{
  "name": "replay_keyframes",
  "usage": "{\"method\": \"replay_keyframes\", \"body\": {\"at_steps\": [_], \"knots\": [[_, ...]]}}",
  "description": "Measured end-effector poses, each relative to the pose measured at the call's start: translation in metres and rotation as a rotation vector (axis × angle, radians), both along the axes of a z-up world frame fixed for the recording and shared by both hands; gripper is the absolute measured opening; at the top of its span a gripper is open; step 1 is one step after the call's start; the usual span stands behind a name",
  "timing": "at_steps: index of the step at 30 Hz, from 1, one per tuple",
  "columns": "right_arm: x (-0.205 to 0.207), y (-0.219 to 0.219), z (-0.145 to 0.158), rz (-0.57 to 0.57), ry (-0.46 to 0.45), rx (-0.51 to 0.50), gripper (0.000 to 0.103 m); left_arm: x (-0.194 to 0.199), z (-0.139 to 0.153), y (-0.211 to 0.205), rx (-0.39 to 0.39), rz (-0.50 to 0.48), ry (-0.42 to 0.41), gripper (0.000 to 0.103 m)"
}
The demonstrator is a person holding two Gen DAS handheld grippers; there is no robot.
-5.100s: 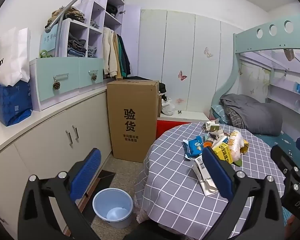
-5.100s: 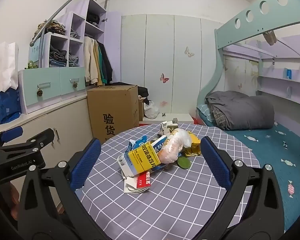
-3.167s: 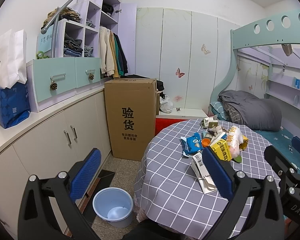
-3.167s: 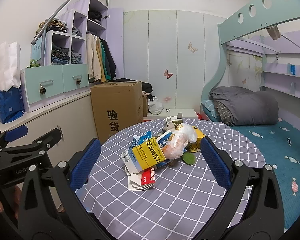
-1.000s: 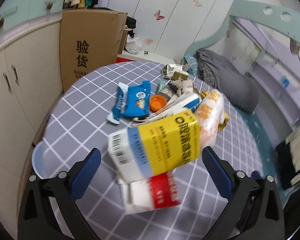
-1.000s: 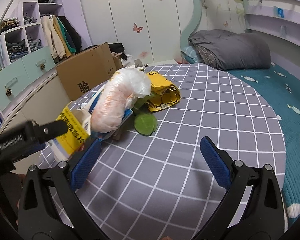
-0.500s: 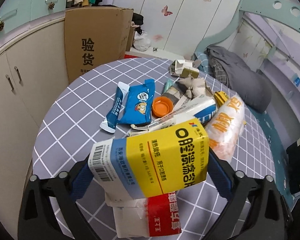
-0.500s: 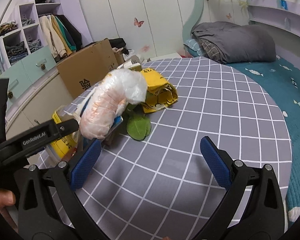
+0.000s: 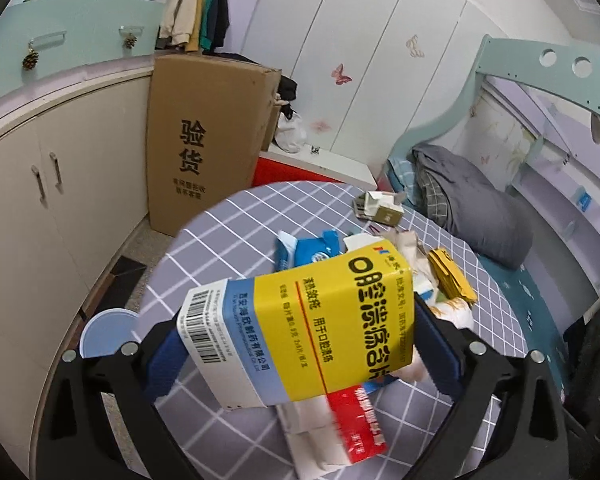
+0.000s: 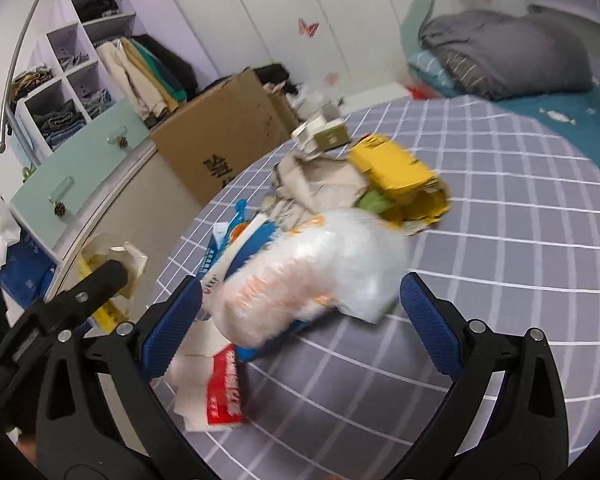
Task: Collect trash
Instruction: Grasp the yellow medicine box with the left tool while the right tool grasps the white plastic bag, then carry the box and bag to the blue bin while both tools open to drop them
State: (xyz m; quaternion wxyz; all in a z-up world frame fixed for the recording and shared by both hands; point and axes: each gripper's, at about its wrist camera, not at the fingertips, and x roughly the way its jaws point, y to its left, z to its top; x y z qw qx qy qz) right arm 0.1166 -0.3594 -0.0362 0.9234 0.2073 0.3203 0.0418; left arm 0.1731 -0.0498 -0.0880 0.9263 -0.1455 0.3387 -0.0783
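yellow-blue medicine box (image 9: 300,328) clamped between left gripper (image 9: 300,344) pads, lifted above near edge of checkered table (image 9: 236,232). right gripper (image 10: 300,316) spread apart around white plastic bag (image 10: 316,272) in trash pile.

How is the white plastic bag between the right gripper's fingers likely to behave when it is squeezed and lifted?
The white plastic bag looks puffy and crinkled, so it will probably squash and sag rather than hold shape. It seems light for its bulk. The right gripper, open around it, may slip on the film.
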Motion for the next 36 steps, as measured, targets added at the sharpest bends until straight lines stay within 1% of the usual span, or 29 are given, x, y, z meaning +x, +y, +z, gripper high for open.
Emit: {"method": "replay_keyframes", "body": {"at_steps": [2, 4, 5, 6, 7, 9, 13, 17, 20, 22, 23, 26, 28, 30, 31, 32, 33, 36], "knots": [[0.011, 0.007, -0.003, -0.001, 0.029, 0.004, 0.093, 0.001, 0.001, 0.01, 0.0, 0.016, -0.005, 0.096], [0.017, 0.01, -0.007, -0.008, 0.055, -0.015, 0.085, 0.0, 0.0, 0.018, 0.0, 0.025, -0.007, 0.096], [0.022, 0.011, -0.01, -0.003, 0.07, -0.002, 0.067, 0.001, 0.001, 0.023, 0.001, 0.027, -0.005, 0.096], [0.024, 0.011, -0.012, -0.005, 0.078, 0.0, 0.061, 0.001, 0.0, 0.028, 0.003, 0.028, -0.006, 0.096], [0.023, 0.011, -0.014, -0.009, 0.081, -0.002, 0.059, 0.001, -0.001, 0.032, 0.007, 0.031, -0.006, 0.096], [0.018, 0.011, -0.012, -0.018, 0.064, -0.014, 0.051, 0.001, -0.002, 0.041, 0.015, 0.032, -0.007, 0.096], [0.003, 0.015, 0.002, -0.061, 0.019, -0.09, 0.047, 0.002, -0.006, 0.06, 0.005, 0.028, -0.002, 0.096], [-0.019, 0.033, 0.035, -0.087, -0.079, -0.172, 0.047, 0.001, -0.008, 0.086, -0.028, 0.038, 0.001, 0.096], [-0.025, 0.068, 0.061, -0.001, -0.152, -0.189, 0.047, -0.001, -0.011, 0.109, -0.034, 0.058, -0.003, 0.096], [-0.023, 0.097, 0.07, 0.07, -0.176, -0.193, 0.047, -0.003, -0.014, 0.126, -0.039, 0.078, -0.007, 0.096], [-0.017, 0.121, 0.071, 0.126, -0.182, -0.194, 0.047, -0.004, -0.016, 0.138, -0.038, 0.093, -0.008, 0.096], [0.001, 0.173, 0.064, 0.241, -0.165, -0.192, 0.047, -0.006, -0.027, 0.177, -0.027, 0.164, -0.005, 0.096], [0.019, 0.216, 0.048, 0.322, -0.132, -0.19, 0.047, -0.023, -0.016, 0.197, -0.01, 0.21, 0.007, 0.096], [0.032, 0.249, 0.033, 0.371, -0.104, -0.185, 0.047, -0.04, -0.007, 0.22, 0.012, 0.276, 0.032, 0.096], [0.044, 0.271, 0.02, 0.405, -0.07, -0.192, 0.047, -0.049, -0.003, 0.23, 0.022, 0.309, 0.048, 0.096], [0.052, 0.286, 0.011, 0.436, -0.044, -0.175, 0.047, -0.059, 0.003, 0.235, 0.014, 0.32, 0.052, 0.096], [0.056, 0.3, 0.002, 0.458, -0.027, -0.165, 0.047, -0.065, 0.004, 0.244, 0.015, 0.36, 0.075, 0.096], [0.077, 0.342, -0.026, 0.499, 0.025, -0.178, 0.048, -0.067, 0.005, 0.243, 0.002, 0.422, 0.135, 0.096]]}}
